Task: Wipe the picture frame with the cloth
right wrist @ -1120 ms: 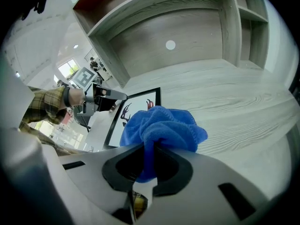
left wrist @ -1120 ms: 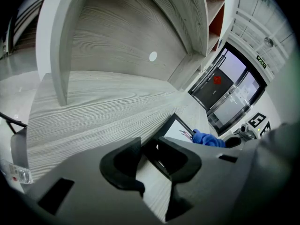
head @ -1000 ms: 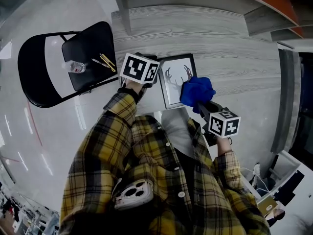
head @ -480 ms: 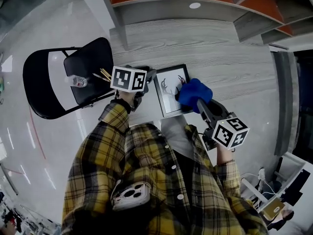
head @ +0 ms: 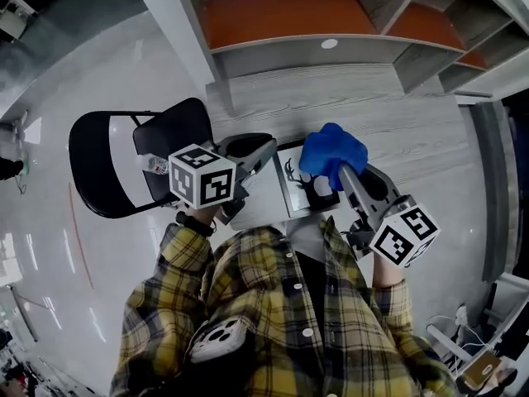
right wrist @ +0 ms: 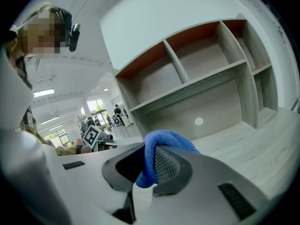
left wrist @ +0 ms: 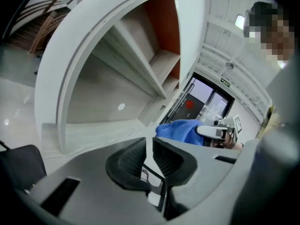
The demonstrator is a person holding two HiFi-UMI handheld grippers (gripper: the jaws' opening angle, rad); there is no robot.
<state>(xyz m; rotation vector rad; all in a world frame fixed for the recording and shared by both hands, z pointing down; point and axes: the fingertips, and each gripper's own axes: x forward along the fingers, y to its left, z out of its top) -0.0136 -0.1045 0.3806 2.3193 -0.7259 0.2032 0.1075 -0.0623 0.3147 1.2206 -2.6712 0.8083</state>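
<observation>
Background: a grey wood-grain desk [head: 413,131] beneath a shelf unit [head: 273,15] with orange back panels. The frame [head: 291,195] appeared to lie flat on the desk, close to its front edge; its black border, white mat and part of an antler print were visible.

Left of the frame, well apart, a black folding chair [head: 99,172] stood on the glossy floor. On the near side of the frame was the person's yellow plaid shirt [head: 273,304].

Right gripper [head: 340,172]: jaws clamped on a bunched blue cloth [head: 331,151], a fold of it squeezed between the pads; the cloth overlapped the frame's far right corner in the head view; contact with the frame could not be determined.

Left gripper [head: 271,150]: positioned at the frame's far left corner; jaws had just been closing and stood a narrow slit apart, pads bare; a corner of the frame showed through the slit, beneath them.
</observation>
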